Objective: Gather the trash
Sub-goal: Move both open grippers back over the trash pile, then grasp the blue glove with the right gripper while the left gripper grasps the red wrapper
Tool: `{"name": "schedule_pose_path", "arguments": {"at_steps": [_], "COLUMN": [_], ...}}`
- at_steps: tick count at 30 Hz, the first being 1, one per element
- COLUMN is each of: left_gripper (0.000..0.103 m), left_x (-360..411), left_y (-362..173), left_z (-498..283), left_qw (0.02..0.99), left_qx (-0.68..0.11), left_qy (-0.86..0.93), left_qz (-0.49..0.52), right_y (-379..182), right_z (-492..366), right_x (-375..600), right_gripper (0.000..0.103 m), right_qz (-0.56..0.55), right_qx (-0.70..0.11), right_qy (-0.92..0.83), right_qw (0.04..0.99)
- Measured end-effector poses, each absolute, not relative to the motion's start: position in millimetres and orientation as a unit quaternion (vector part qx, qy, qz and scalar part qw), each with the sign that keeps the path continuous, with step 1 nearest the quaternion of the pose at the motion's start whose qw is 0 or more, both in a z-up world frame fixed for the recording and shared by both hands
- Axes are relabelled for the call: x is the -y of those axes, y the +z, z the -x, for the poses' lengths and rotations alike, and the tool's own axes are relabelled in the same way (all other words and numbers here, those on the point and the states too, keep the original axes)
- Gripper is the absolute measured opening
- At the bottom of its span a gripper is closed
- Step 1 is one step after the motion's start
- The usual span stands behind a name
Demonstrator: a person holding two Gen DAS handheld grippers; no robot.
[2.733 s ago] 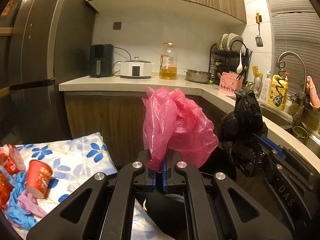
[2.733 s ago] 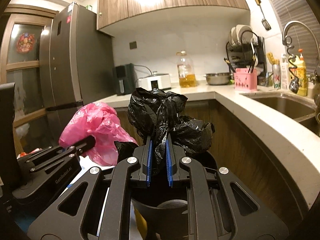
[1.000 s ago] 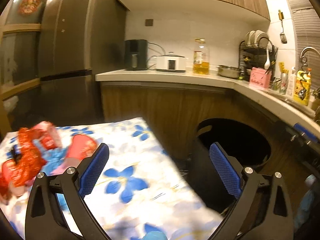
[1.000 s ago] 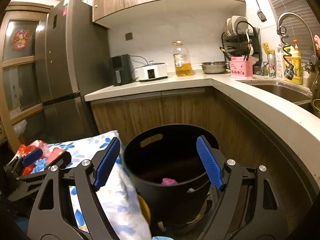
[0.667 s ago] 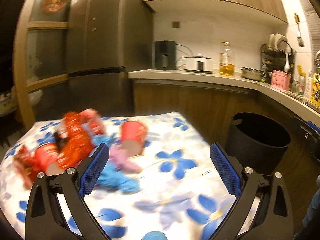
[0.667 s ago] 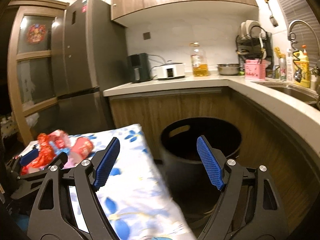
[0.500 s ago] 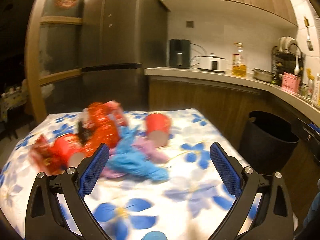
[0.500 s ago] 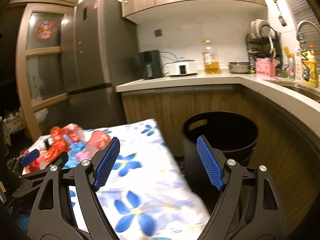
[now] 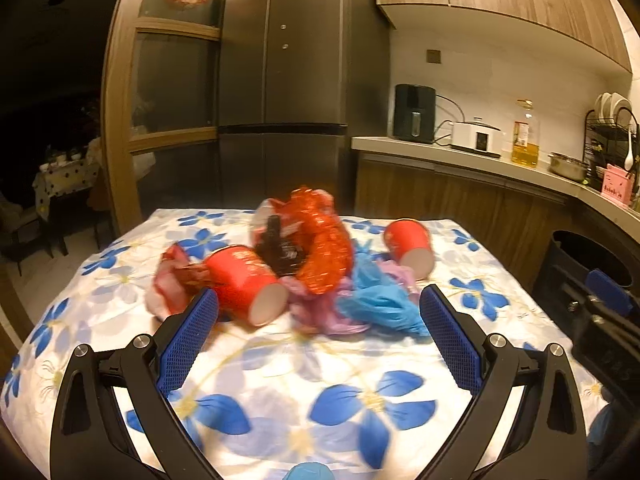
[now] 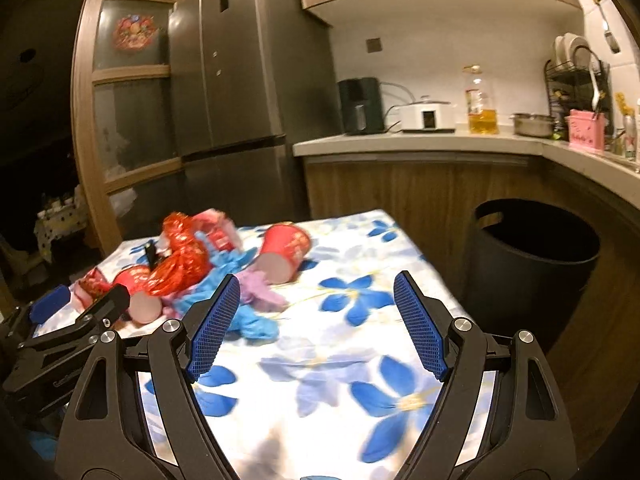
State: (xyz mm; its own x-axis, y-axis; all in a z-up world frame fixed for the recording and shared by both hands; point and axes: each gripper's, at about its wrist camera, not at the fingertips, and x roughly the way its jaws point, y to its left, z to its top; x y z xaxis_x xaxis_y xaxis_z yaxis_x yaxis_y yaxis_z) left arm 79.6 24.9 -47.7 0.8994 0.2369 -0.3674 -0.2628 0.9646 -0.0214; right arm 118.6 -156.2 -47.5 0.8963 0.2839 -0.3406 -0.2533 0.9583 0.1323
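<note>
**Both grippers empty over the littered desk**

The left gripper [image 9: 318,322] hung above the near part of the desk [image 9: 360,400], its jaws spread wide with nothing between them. The right gripper [image 10: 316,320] stood likewise, jaws parted and empty, to the right of the left one and nearer the black bin [image 10: 532,256].

The trash lay heaped toward the far side of the floral cloth. A red paper cup [image 9: 244,282] lay on its side, mouth toward the camera, touching a crumpled red foil wrapper [image 9: 324,252]. Blue plastic [image 9: 380,304] and pinkish-purple plastic [image 9: 320,312] were bunched just in front of the wrapper. A second red cup [image 9: 410,244] lay tipped over to the right of the heap. The bin stood on the floor beside the desk's right edge, below the kitchen counter [image 10: 420,140].
</note>
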Motion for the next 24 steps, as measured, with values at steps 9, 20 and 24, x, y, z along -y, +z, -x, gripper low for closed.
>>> {"name": "schedule_pose_path", "arguments": {"at_steps": [9,20,24], "left_gripper": [0.096,0.096,0.096], "left_x": [-60,-90,-97], "left_y": [-55,-56,-58], "left_z": [-74,-78,-79], "left_qw": [0.969,0.964,0.962], "left_qx": [-0.181,-0.182,-0.184], "left_qy": [0.160,0.189,0.193], "left_qz": [0.045,0.053,0.056], "right_y": [-77,-101,-106], "right_z": [-160,-193,-197], "right_x": [100,60,51], "right_gripper": [0.066,0.038,0.024], "right_qz": [-0.035,-0.010,0.004], "right_qx": [-0.242,-0.295,-0.307], "right_qy": [0.175,0.200,0.205], "right_qw": [0.954,0.934,0.929]}}
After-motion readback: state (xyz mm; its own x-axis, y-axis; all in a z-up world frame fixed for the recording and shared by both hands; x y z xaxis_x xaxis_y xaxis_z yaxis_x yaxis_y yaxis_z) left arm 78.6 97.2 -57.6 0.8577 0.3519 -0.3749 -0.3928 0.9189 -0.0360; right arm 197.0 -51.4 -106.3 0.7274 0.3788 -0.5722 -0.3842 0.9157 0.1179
